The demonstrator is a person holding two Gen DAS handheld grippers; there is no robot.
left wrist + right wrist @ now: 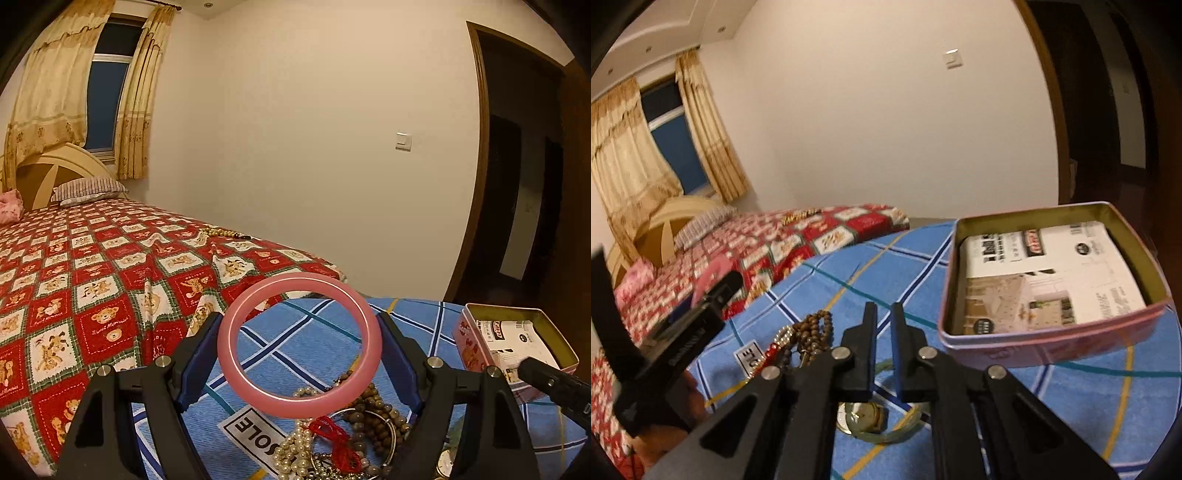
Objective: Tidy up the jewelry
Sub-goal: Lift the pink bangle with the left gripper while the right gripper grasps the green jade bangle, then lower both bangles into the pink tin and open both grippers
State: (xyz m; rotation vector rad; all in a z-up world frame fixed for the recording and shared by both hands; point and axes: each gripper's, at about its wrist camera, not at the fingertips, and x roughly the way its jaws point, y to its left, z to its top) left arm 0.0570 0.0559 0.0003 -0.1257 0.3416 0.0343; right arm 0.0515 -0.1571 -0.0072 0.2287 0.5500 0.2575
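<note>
Left hand-held gripper (299,347) clamped wide on a pink bangle (299,345): the blue pads press its outer rim on both sides, and the ring stands upright, lifted clear above the blue checked cloth (317,325) covering the table. Through the ring, the cloth and part of the jewelry heap show. Heap lies just below and in front of the left hand-held gripper: pearl strands (295,450), a red knotted cord (334,435), brown wooden beads (373,406), a thin metal bangle (388,432), all tangled and touching; a white label with black letters (255,432) sits beside them on the cloth. Right hand-held gripper (884,317) has its jaws drawn together, only a narrow slit between the fingers, nothing seen held in it. Beneath it on the cloth lie a wristwatch (862,415) and a pale green bangle (905,430), partly hidden by the fingers. Open pink tin (1052,339) stands on the table to the right of the heap, just beside the right hand-held gripper; a printed white card (1052,273) lies flat inside, no jewelry visible in it. Behind the table, a bed with a red bear-print cover (92,288); a string of beads (225,232) lies on its far edge. Right wrist view somewhat blurred.
</note>
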